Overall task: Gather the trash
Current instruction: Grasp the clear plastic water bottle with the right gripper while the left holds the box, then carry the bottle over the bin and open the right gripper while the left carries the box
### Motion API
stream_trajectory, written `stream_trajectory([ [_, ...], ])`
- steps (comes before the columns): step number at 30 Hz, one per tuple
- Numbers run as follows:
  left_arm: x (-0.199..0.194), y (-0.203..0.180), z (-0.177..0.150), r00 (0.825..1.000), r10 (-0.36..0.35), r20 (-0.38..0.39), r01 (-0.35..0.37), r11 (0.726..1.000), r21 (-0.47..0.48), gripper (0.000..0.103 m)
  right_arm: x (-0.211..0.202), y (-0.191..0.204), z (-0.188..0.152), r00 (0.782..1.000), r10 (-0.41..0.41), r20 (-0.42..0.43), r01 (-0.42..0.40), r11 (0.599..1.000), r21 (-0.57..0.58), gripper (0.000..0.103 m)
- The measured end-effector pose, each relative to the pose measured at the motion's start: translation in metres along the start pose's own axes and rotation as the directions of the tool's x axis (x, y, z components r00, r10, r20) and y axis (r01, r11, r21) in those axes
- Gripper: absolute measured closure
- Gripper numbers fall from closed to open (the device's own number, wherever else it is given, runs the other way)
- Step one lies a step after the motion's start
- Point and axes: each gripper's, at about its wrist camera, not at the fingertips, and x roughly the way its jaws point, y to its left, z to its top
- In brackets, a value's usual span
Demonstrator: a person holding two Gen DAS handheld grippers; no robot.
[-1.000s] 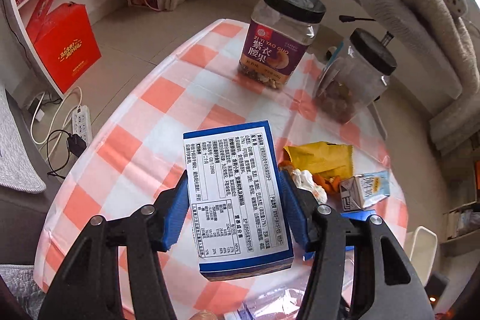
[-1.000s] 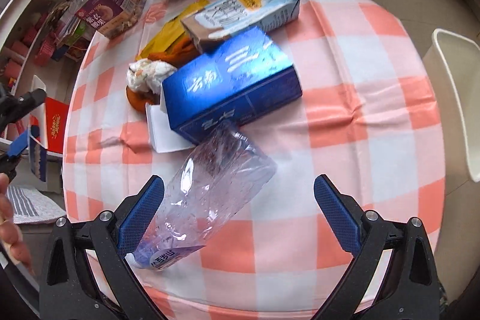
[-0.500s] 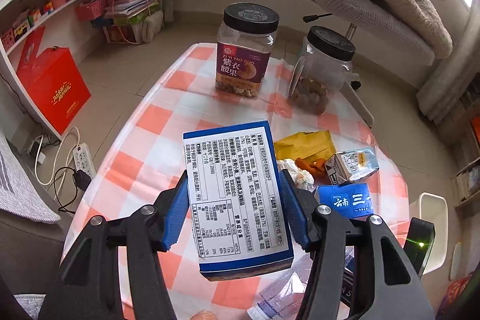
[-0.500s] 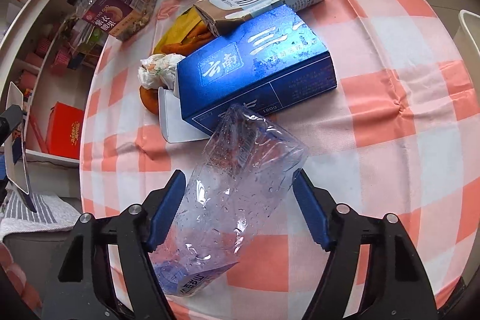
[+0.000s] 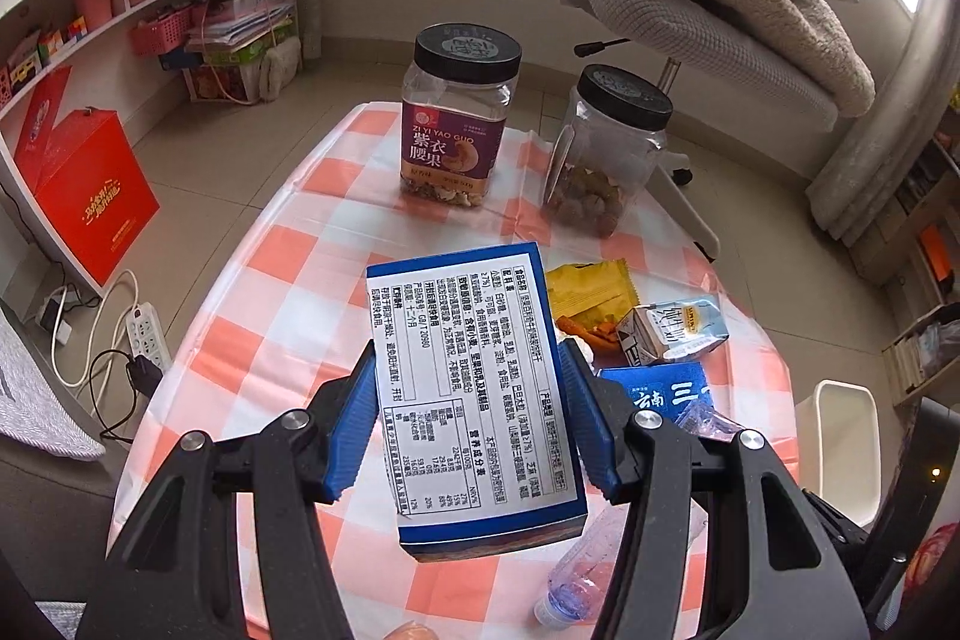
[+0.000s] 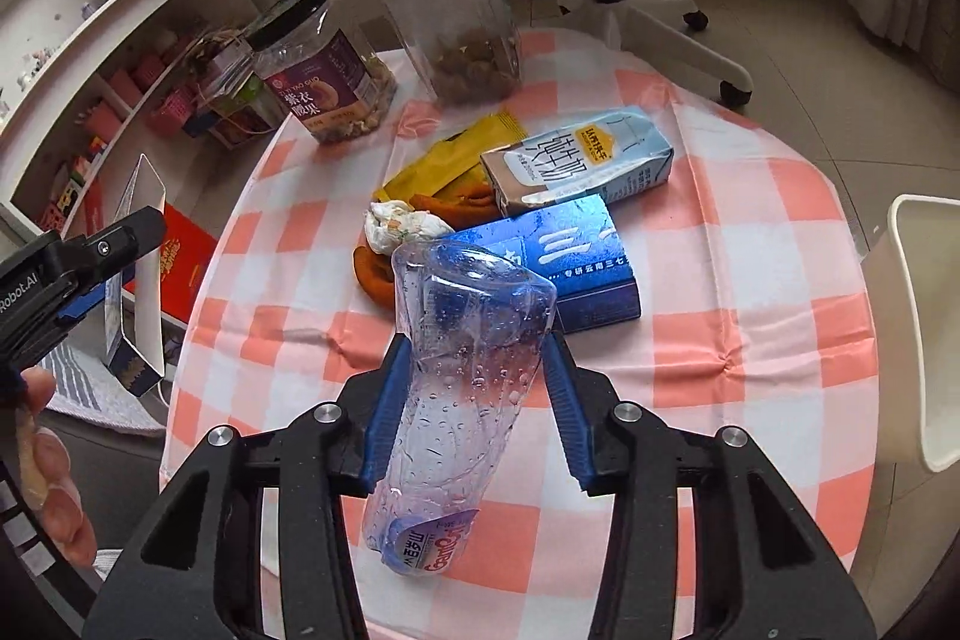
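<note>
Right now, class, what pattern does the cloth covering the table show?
The tablecloth has a check of orange-pink and white squares, clearest in the right wrist view.

Free room: bare checked tablecloth (image 6: 750, 292) is seen at the right and lower right of the right wrist frame, and at the left of the left wrist frame.

Obstacles: two black-lidded jars, the labelled jar (image 5: 454, 124) and the clear jar (image 5: 606, 154), stand at the upper centre. A cluster at mid-frame is formed by the yellow wrapper (image 6: 444, 157), milk carton (image 6: 576, 163), crumpled tissue (image 6: 399, 226) and blue box (image 6: 576, 262), touching or overlapping.

A white bin (image 6: 918, 328) stands beside the table at the right edge. An office chair base (image 6: 636, 10) is seen beyond the far edge.
</note>
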Motion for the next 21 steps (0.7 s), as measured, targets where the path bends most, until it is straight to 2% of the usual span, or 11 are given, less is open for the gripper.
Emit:
stream_trajectory([
  [6, -0.012, -0.007, 0.002, 0.998, -0.010, 0.063, 0.010, 1.000, 0.008, 0.046, -0.037, -0.002, 0.014, 0.991, -0.028, 0.129, 0.031, 0.999, -0.026, 0.061],
  [12, -0.020, -0.020, 0.000, 0.993, -0.009, 0.116, 0.005, 0.999, 0.038, 0.046, -0.073, -0.013, 0.023, 0.963, -0.082, 0.258, 0.094, 0.995, -0.033, 0.062],
  [21, -0.018, -0.043, -0.007, 0.992, -0.030, 0.123, 0.020, 0.997, 0.081, 0.046, -0.112, -0.053, 0.031, 0.923, -0.161, 0.349, 0.157, 0.987, 0.038, 0.062],
])
